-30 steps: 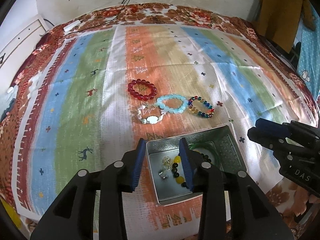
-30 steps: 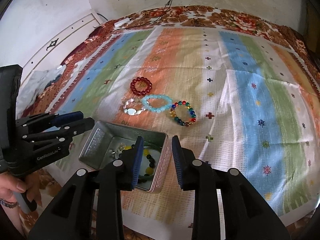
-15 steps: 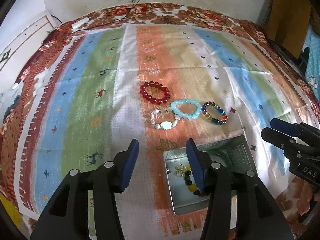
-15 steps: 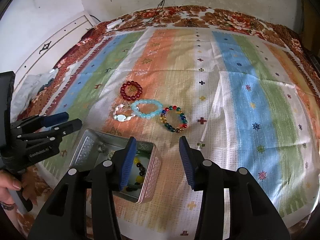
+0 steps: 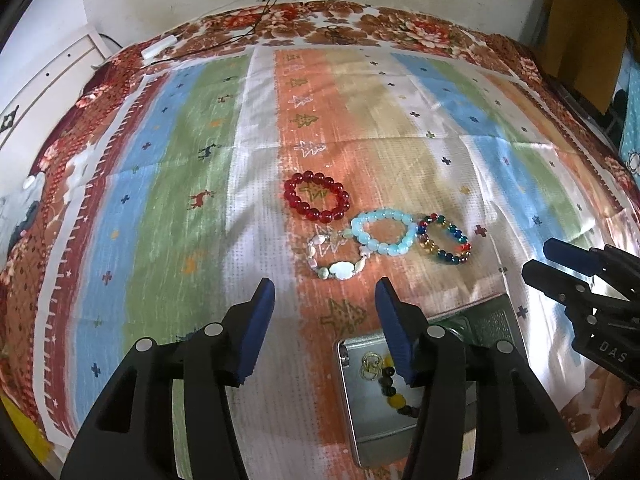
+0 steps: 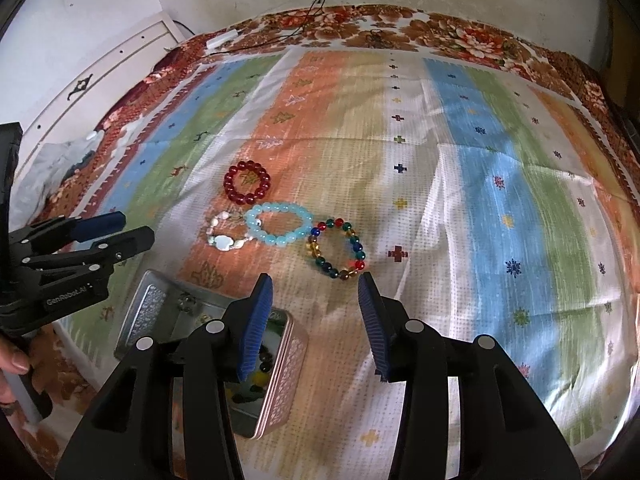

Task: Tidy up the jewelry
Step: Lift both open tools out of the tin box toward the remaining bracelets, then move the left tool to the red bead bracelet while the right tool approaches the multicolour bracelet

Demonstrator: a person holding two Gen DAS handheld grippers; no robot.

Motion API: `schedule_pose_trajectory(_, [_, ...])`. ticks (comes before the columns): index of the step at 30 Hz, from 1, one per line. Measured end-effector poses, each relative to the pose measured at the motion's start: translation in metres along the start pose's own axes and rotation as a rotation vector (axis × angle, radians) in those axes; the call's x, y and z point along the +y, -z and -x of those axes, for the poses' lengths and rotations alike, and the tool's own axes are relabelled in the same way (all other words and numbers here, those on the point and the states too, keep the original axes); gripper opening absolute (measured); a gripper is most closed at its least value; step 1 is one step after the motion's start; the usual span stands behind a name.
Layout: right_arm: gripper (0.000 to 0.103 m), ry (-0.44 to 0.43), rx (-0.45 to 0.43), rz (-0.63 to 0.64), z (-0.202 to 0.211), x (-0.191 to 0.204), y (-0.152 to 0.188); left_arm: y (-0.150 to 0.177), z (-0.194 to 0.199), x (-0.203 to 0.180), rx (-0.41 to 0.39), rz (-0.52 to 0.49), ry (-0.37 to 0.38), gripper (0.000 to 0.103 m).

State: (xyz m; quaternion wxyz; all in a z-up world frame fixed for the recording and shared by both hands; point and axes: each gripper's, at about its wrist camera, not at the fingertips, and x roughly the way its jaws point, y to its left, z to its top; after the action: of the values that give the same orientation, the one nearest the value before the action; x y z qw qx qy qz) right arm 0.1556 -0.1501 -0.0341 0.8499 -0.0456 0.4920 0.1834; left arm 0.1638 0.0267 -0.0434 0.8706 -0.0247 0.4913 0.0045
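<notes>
Two grippers are held above the striped cloth [image 5: 192,152], both with jaws spread wide and nothing between them. The left gripper [image 5: 325,330] is poised just short of the white shell bracelet [image 5: 334,254], while the right gripper [image 6: 316,320] is aimed at the multicolour bead bracelet [image 6: 336,249]. Beside them an open metal tin [image 6: 160,304] is seen, with a few beads and small pieces already lying inside it.

Further out, four bracelets lie on the orange stripe: the red bead bracelet [image 5: 316,197] stands slightly apart, whereas the pale blue bracelet [image 5: 383,232] is touching the shell bracelet on one side and the multicolour one on the other.

That contact is judged the main risk: if one loop is pinched and lifted, a neighbour may be dragged or snagged along. Round glassy beads may also be squeezed out of the pads, and the loose cloth could be caught and rucked, so that the tin is shifted.
</notes>
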Motion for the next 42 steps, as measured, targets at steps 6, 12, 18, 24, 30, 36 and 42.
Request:
schedule_pose_trajectory(6, [0.044, -0.007, 0.026, -0.016, -0.011, -0.004, -0.005, -0.008, -0.008, 0.001, 0.013, -0.003, -0.009, 0.053])
schedule_pose_trajectory(12, [0.047, -0.01, 0.039, -0.026, -0.02, -0.006, -0.012, -0.017, -0.016, 0.008, 0.018, 0.011, -0.017, 0.055])
schedule_pose_trajectory(18, [0.049, 0.002, 0.048, -0.036, -0.032, -0.01, -0.02, -0.029, -0.026, 0.011, 0.021, 0.028, -0.03, 0.055])
schedule_pose_trajectory(24, [0.049, 0.015, 0.072, -0.038, -0.045, -0.014, -0.025, -0.038, -0.045, 0.014, 0.047, 0.033, -0.042, 0.056])
schedule_pose_trajectory(30, [0.049, 0.02, 0.114, -0.047, -0.061, -0.019, -0.029, -0.052, -0.061, 0.018, 0.053, 0.065, -0.03, 0.058])
schedule_pose_trajectory(36, [0.049, 0.032, 0.138, -0.048, -0.076, -0.023, -0.033, -0.061, -0.084, 0.019, 0.087, 0.061, -0.038, 0.059])
schedule_pose_trajectory(42, [0.049, 0.039, 0.166, -0.061, -0.091, -0.03, -0.038, -0.066, -0.106, 0.027, 0.124, 0.069, -0.049, 0.059])
